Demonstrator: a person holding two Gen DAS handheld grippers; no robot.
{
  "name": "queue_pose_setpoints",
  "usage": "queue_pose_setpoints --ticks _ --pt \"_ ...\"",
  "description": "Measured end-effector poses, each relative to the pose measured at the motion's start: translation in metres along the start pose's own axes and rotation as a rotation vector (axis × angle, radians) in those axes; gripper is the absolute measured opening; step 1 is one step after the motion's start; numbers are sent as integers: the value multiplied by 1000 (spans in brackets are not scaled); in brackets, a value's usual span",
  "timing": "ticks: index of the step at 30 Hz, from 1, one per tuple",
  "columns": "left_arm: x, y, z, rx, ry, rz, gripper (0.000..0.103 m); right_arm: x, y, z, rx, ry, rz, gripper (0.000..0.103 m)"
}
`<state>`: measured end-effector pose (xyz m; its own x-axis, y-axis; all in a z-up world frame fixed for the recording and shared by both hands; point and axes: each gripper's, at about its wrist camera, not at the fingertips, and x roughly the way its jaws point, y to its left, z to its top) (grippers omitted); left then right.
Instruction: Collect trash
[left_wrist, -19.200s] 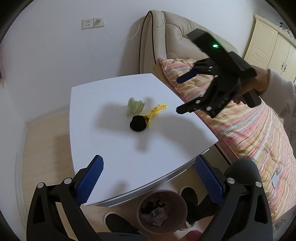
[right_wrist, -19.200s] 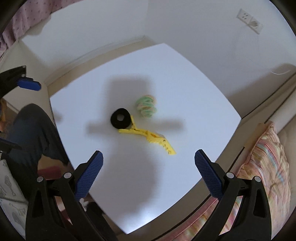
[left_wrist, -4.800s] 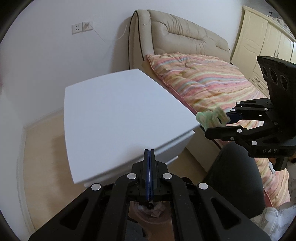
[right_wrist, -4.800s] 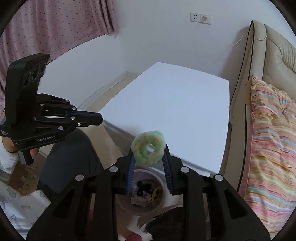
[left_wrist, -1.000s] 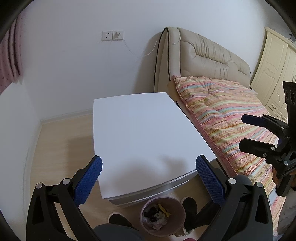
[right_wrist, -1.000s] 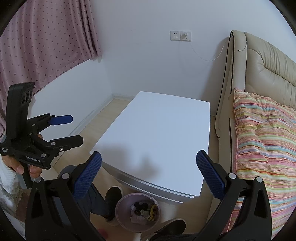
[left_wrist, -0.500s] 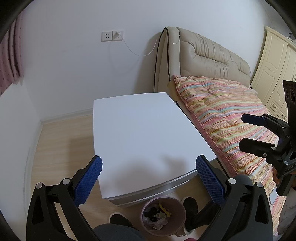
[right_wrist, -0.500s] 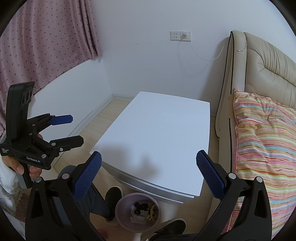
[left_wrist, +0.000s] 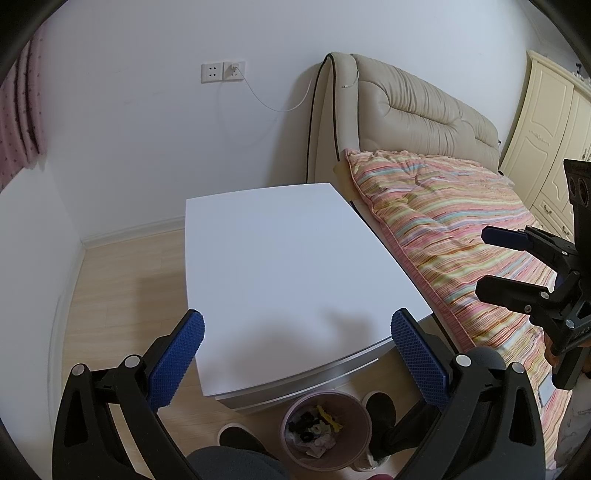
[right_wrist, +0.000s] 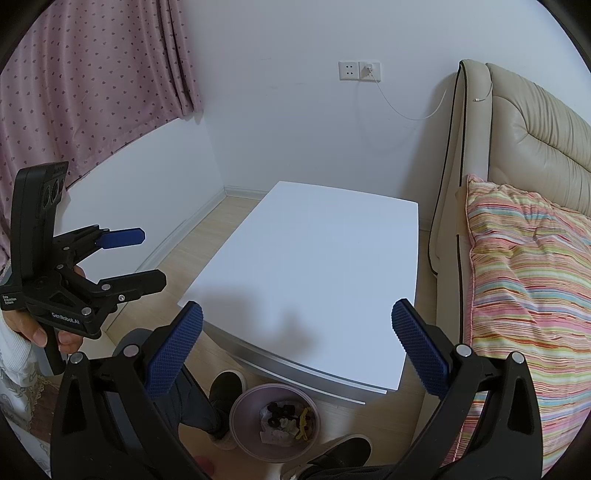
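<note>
A pink round trash bin (left_wrist: 325, 432) stands on the floor below the near edge of the white table (left_wrist: 280, 266); it also shows in the right wrist view (right_wrist: 275, 422). Inside it lie black scraps, a yellow piece (right_wrist: 303, 419) and pale bits. My left gripper (left_wrist: 295, 354) is open and empty above the table's near edge; it also shows at the left of the right wrist view (right_wrist: 144, 258). My right gripper (right_wrist: 295, 343) is open and empty; it also shows at the right of the left wrist view (left_wrist: 491, 260).
A bed with a striped quilt (left_wrist: 461, 229) and a beige headboard (left_wrist: 406, 118) runs along the table's right side. A wall socket with a cable (left_wrist: 232, 72) is behind. A pink curtain (right_wrist: 92, 81) hangs left. The person's dark shoes (right_wrist: 225, 391) stand by the bin.
Over the last second both grippers stay open and nearly still. Earlier the right gripper held a green ring over the bin, and several items lay on the table; the tabletop is bare now.
</note>
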<state>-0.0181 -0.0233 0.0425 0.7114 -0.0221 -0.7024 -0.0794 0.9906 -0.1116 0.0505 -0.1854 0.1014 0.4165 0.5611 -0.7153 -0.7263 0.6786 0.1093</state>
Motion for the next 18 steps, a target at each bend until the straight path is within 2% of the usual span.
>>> queue_pose_setpoints --ticks 18 --pt "3 0 0 2 6 2 97 0 0 0 2 2 0 100"
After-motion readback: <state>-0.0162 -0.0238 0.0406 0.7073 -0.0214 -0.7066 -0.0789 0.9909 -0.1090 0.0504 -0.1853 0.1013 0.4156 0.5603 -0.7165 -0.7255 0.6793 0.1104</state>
